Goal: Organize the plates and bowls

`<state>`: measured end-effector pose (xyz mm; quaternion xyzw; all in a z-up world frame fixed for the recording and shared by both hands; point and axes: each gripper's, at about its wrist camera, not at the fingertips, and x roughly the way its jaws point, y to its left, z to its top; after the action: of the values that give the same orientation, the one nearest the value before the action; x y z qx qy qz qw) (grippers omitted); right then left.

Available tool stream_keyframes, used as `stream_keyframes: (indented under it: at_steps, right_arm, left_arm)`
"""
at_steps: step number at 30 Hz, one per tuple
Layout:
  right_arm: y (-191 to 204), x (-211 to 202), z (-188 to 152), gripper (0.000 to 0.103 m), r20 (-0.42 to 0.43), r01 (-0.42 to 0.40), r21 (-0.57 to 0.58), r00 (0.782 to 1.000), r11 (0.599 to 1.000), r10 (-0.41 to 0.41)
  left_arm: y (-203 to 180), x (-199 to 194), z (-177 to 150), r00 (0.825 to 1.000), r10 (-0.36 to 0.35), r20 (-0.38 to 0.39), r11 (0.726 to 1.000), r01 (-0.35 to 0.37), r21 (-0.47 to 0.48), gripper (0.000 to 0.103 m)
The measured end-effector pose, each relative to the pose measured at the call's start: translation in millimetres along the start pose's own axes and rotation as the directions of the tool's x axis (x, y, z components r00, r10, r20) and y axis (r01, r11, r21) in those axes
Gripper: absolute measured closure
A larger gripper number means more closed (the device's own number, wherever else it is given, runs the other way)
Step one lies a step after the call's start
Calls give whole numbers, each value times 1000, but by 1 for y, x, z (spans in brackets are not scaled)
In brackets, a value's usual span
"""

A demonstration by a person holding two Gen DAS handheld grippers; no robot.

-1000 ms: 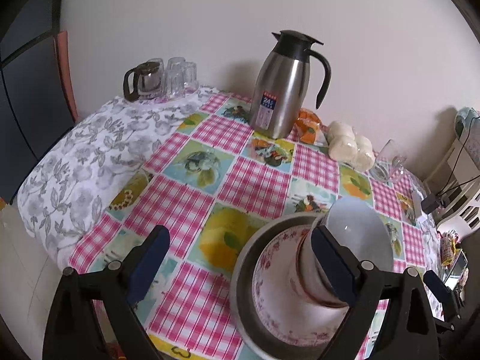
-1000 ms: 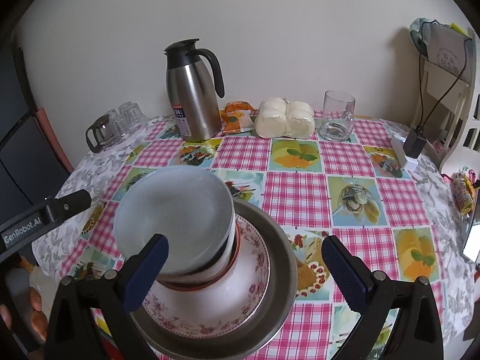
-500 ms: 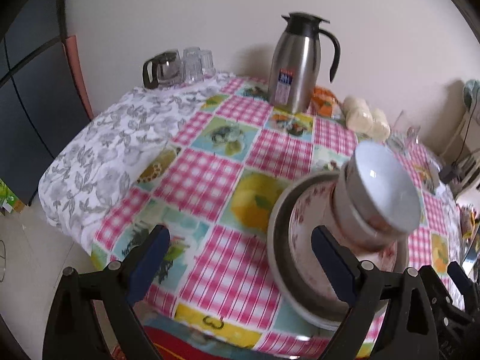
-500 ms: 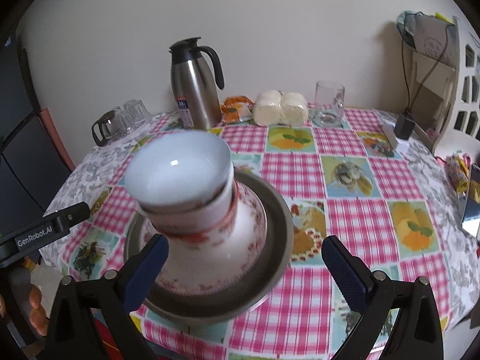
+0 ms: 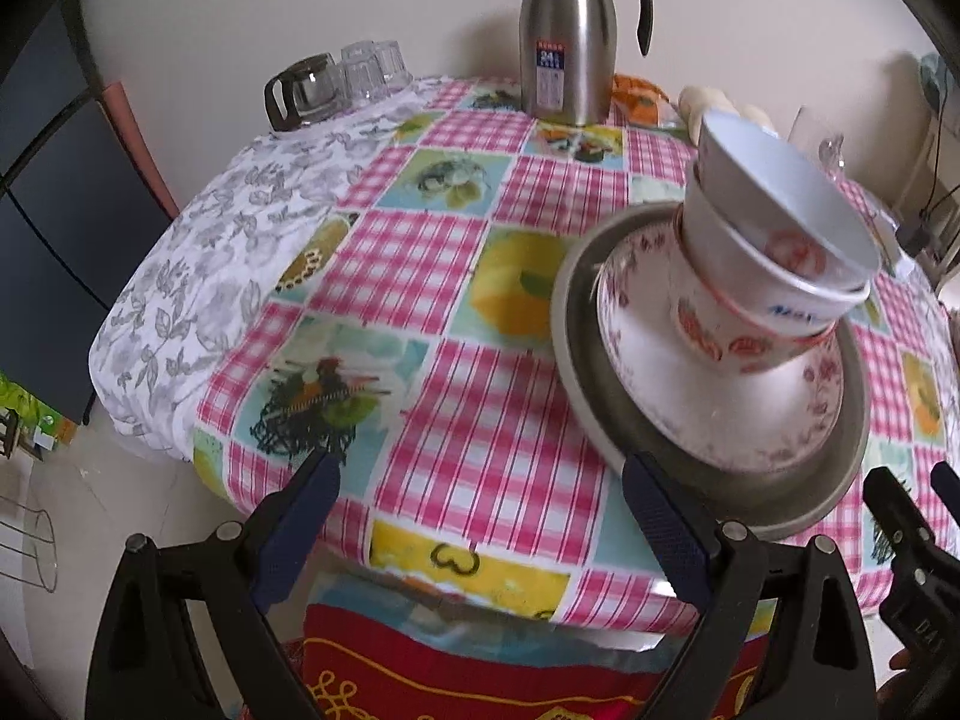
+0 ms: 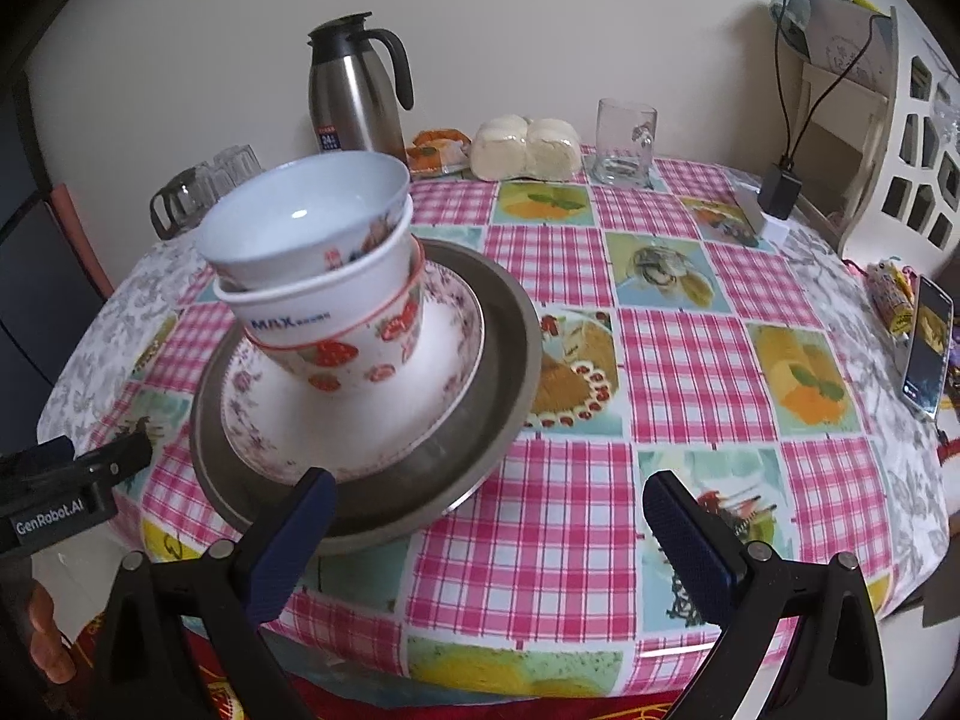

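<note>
The stack of bowls point(image 6: 324, 276) sits nested in a floral plate point(image 6: 360, 402), which in turn lies in a wide metal dish point(image 6: 492, 372), all near the front edge of the surface point(image 6: 690, 360) with its pink checked cloth. The stack's axis runs upward but leans: in the right wrist view the top white bowl point(image 6: 306, 216) tips toward the left, and in the left wrist view the same stack point(image 5: 756, 276) leans to the right, so it looks unsteady rather than square.

The pile lies between the two tools. For the right gripper point(image 6: 489, 531) it is ahead and to the left, the left finger point(image 6: 294, 540) overlapping the dish rim in the picture. For the left gripper point(image 5: 486, 531) it is ahead and to the right, its right finger point(image 5: 666, 528) just at the near rim of the dish point(image 5: 576, 360). Both pairs of fingers stand wide apart and hold nothing. Neither is clearly nearer; each would have to swing inward to reach the rim.

Further back stand a steel jug point(image 6: 360, 102), a glass mug point(image 6: 624, 144) and wrapped buns point(image 6: 528, 147), well apart from the pile.
</note>
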<state>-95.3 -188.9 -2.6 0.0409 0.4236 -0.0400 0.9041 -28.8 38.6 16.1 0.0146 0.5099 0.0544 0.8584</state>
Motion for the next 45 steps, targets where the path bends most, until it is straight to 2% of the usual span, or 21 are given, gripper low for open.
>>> stream_keyframes:
  at_steps: [7, 23, 45]
  right_arm:
    - [-2, 0, -8, 0, -13, 14, 1, 1000, 1000, -14]
    - [-2, -1, -15, 0, -32, 26, -5, 999, 1000, -26]
    - [-5, 0, -18, 0, -40, 30, 1, 999, 1000, -30]
  left_arm:
    - [-2, 4, -10, 1000, 12, -29, 1000, -11, 25, 8]
    - [-2, 7, -22, 999, -13, -52, 999, 15, 37, 8]
    - [-1, 15, -22, 995, -29, -91, 999, 32, 31, 8]
